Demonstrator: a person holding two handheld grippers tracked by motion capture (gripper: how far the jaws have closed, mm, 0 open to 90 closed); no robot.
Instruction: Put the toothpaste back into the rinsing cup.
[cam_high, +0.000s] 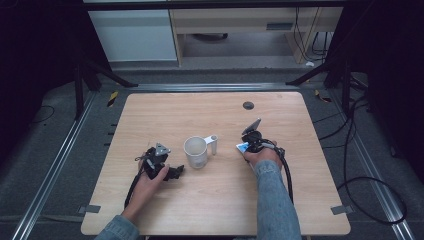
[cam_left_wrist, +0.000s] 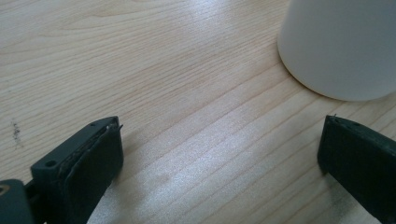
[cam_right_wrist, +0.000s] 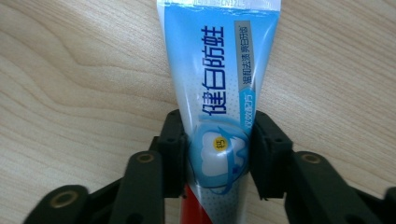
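A white cup (cam_high: 195, 152) stands upright in the middle of the wooden table (cam_high: 210, 110). A small white piece with a grey tip (cam_high: 213, 143) sticks up at its right side. Just left of the cup, my left gripper (cam_high: 175, 172) rests low on the table. In the left gripper view this gripper (cam_left_wrist: 219, 135) is open over bare wood, with the cup (cam_left_wrist: 341, 46) ahead to the right. Right of the cup, my right gripper (cam_high: 248, 145) holds a blue and white toothpaste tube (cam_high: 242, 146). The right gripper (cam_right_wrist: 217, 140) is shut on the toothpaste tube (cam_right_wrist: 219, 70), which points away over the wood.
A black round grommet (cam_high: 248, 105) sits in the table near its far edge. Black frame legs (cam_high: 107, 72) and floor cables (cam_high: 350, 150) surround the table. Bare wood lies in front of the cup and along the far side.
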